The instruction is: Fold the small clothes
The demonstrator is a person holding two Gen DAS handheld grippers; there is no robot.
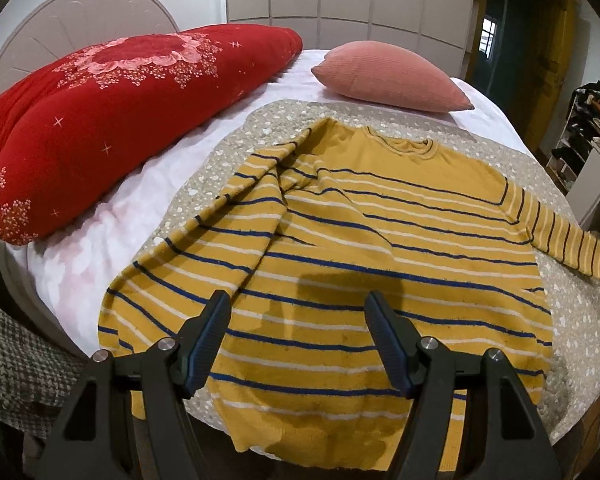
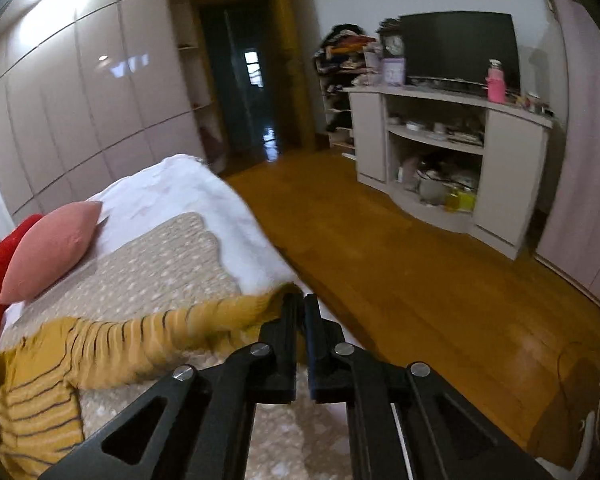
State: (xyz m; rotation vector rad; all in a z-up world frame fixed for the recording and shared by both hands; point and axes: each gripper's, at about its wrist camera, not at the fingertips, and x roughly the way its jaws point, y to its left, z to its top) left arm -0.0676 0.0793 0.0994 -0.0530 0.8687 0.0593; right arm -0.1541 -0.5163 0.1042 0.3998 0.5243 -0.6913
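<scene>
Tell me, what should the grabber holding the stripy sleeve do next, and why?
Probably the right gripper should carry the sleeve inward across the sweater. It is shut on the cuff, the sleeve stretches straight out past the body, and the other sleeve already lies folded over. The left gripper hovers open.

Left black two-finger gripper [image 1: 298,312]: matte plastic linkage arms with triangular cut-outs, round silver screw heads at the pivots, dark blue ribbed pads [image 1: 210,340] lining the fingers. Right black two-finger gripper [image 2: 303,308]: same matte arms, silver pivot screws, flat black blocky fingers [image 2: 288,340].
</scene>
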